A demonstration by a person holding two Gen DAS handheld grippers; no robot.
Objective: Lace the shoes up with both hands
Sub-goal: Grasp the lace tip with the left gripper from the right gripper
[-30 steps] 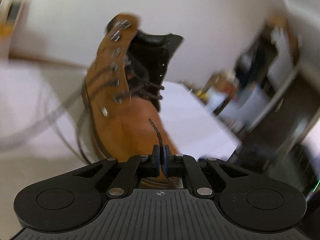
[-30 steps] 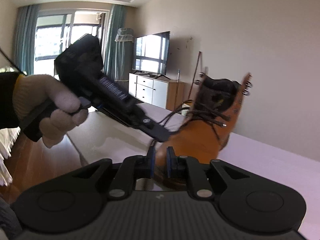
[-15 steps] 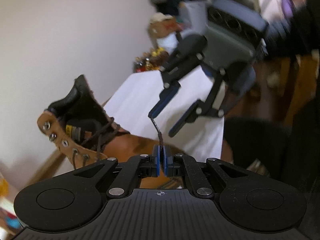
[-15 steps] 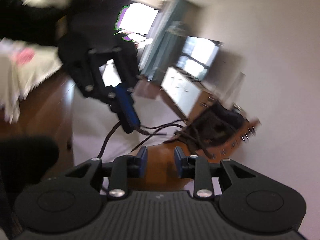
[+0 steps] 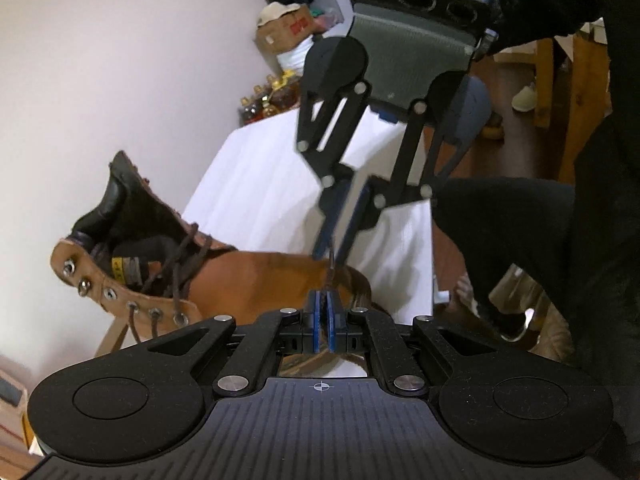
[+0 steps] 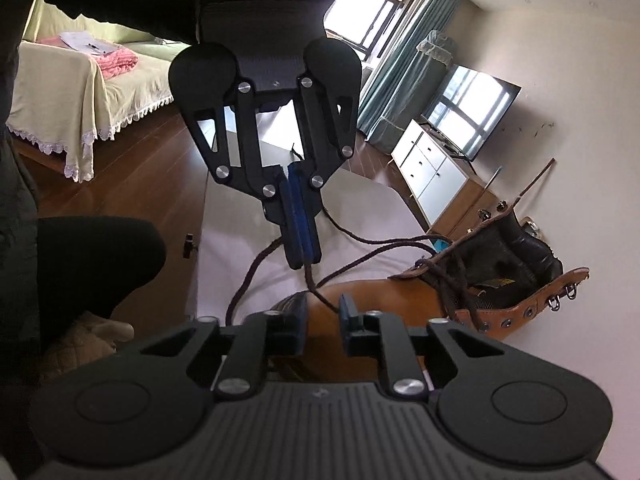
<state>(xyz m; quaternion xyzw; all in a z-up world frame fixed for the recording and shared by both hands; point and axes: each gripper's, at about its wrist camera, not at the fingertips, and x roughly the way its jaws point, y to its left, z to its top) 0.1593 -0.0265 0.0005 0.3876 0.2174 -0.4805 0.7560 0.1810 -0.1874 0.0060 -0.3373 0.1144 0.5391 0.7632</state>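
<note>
With our left tongs [image 5: 325, 307] clamping the lace tip [image 5: 330, 276] and right tongs [image 6: 323, 314] closing around it, the boot's [image 5: 240, 280] upper hooks remain unlaced.

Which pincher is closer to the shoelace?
Left. The left gripper is shut on the lace, pinching it. The right gripper is closing its jaws with the lace between them, pads not yet pressing it.

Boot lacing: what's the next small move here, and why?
Probably finish closing the right gripper on the lace. Its jaws are closing but show a gap in its own view. The lace runs between them, just past where the left gripper is shut on it. A second grip there looks needed before the left lets go, so the strand can be led to the boot.
</note>
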